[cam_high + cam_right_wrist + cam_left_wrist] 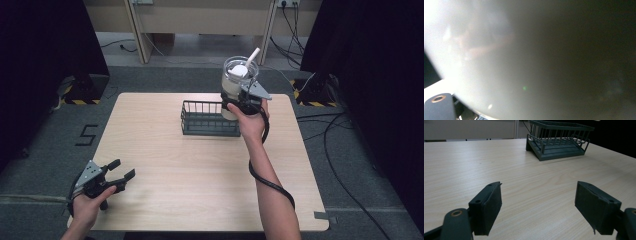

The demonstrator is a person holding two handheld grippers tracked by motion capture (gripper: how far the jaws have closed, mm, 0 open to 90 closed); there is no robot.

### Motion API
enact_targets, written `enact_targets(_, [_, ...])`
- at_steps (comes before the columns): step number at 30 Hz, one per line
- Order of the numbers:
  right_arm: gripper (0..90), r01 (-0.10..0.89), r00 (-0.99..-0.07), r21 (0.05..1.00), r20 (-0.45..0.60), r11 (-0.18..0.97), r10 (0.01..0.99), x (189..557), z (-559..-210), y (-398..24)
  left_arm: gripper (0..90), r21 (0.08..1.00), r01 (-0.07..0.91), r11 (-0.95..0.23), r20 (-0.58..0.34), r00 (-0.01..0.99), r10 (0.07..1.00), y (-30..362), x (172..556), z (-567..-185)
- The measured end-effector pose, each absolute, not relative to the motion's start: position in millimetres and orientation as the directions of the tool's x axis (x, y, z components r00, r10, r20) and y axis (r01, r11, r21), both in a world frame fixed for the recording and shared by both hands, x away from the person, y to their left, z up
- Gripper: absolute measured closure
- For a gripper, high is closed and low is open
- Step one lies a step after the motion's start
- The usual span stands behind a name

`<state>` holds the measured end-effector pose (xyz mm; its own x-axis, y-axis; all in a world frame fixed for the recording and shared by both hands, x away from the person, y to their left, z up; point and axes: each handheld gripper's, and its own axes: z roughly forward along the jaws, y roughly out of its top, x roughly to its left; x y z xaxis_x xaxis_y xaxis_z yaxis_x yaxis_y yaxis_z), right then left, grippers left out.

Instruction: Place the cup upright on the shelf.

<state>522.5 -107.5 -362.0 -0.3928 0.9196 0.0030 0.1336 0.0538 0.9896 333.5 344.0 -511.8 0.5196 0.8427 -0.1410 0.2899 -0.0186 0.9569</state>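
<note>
So far I have the straw cup (239, 82) pinched in my right gripper (239, 102), lifted over the wire basket's (209, 120) right end; lowering it in remains. My left gripper (116, 174) rests spread, well apart.

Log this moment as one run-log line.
right claw: shut on white cup, held above wire rack | left claw: open, idle at table near corner | cup not yet in rack
</note>
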Motion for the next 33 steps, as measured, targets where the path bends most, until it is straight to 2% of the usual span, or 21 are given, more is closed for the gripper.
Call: enact_targets(33, [10.8,0.186,-0.38,0.981,0.02,0.055,0.925,559.2,-378.2,-86.7,21.1,0.957,0.291,-0.016,-0.145,0.522,0.841,344.3,333.8,-511.7])
